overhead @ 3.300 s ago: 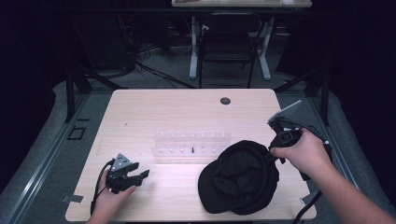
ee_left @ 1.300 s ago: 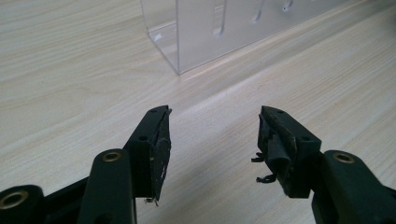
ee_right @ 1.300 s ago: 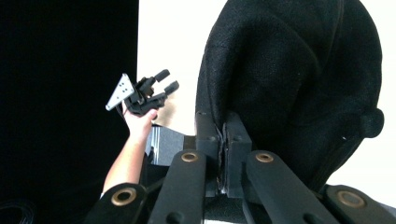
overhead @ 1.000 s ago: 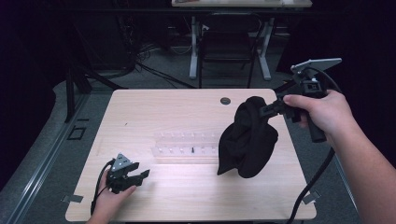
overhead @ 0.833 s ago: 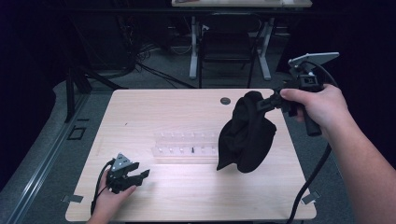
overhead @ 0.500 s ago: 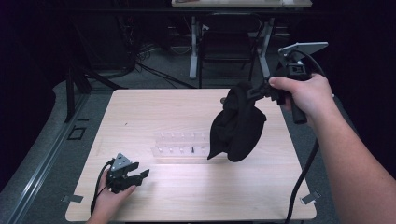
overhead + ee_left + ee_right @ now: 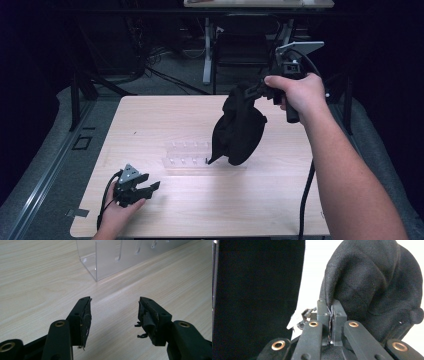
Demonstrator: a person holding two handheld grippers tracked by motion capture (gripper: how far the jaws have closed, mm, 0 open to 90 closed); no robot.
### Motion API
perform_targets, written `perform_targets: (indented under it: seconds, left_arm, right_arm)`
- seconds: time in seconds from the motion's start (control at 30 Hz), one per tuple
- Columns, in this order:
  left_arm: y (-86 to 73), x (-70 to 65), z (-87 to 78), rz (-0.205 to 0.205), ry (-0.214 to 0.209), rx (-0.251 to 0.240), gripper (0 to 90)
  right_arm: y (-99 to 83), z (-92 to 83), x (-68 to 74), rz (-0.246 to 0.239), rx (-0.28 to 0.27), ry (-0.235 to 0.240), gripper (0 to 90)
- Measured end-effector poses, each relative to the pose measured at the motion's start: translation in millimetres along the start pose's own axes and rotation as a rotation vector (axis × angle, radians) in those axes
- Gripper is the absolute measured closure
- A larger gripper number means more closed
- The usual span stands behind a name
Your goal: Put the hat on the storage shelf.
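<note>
A black cloth cap [image 7: 239, 127] hangs in the air above the right half of the table, clear of the wood. My right gripper [image 7: 256, 92] is shut on its top edge, and the right gripper view shows the jaws pinched on the fabric [image 7: 362, 287]. A clear plastic rack [image 7: 187, 153] stands at the table's middle, its right end behind the hanging cap. My left gripper [image 7: 152, 186] rests open near the front left corner, pointing at the rack [image 7: 120, 255] with nothing between its fingertips [image 7: 84, 315].
The light wooden table [image 7: 150, 120] has bare room on its left and far sides. A cable [image 7: 305, 200] trails down from the right gripper along the forearm. Dark floor, table legs and cables lie beyond the far edge.
The right gripper has lifted the cap off the table and carried it up and toward the far side, swinging it left over the rack's right end. The left gripper has not moved.
</note>
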State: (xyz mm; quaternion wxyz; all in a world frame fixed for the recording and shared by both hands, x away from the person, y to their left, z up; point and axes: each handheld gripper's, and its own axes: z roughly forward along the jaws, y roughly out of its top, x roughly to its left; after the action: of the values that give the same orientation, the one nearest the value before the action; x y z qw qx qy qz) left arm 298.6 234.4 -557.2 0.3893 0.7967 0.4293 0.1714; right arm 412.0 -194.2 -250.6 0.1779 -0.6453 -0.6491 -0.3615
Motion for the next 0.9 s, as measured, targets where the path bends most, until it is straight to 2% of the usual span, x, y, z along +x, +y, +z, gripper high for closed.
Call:
perform_targets:
  seconds: [0.23, 0.33, 0.6, 0.63, 0.73, 0.83, 0.87, 0.9]
  left_arm:
    - [0.1, 0.4, 0.1, -0.001, -0.002, -0.005, 44.6]
    - [0.8, 0.1, -0.6, 0.001, -0.002, 0.011, 44.6]
    - [2.6, -2.0, -1.6, 0.006, 0.002, -0.018, 44.6]
    - [4.6, -2.4, -3.5, 0.011, 0.0, -0.008, 44.6]
    - [12.8, -7.0, -7.0, 0.012, -0.016, -0.042, 44.6]
    - [21.3, -13.1, -10.5, 0.031, -0.03, -0.07, 45.2]
    - [30.2, -19.6, -14.5, 0.055, -0.046, -0.086, 45.4]
    - [30.2, -19.6, -14.5, 0.055, -0.046, -0.086, 45.8]
  right_arm:
    - [6.2, 15.9, -4.1, 0.008, 0.011, 0.011, 88.0]
    - [9.1, 25.7, -5.6, 0.008, 0.015, 0.01, 88.0]
    - [13.8, 34.5, -7.3, 0.005, 0.016, -0.009, 87.9]
    - [13.9, 36.2, -6.6, 0.005, 0.013, -0.007, 87.9]
    - [15.0, 39.7, -6.0, 0.003, 0.027, -0.016, 87.9]
    - [15.9, 42.8, -6.5, -0.003, 0.023, -0.028, 87.9]
    - [16.6, 44.6, -7.7, 0.003, 0.02, -0.02, 87.9]
    - [16.6, 44.6, -7.7, 0.003, 0.02, -0.02, 87.9]
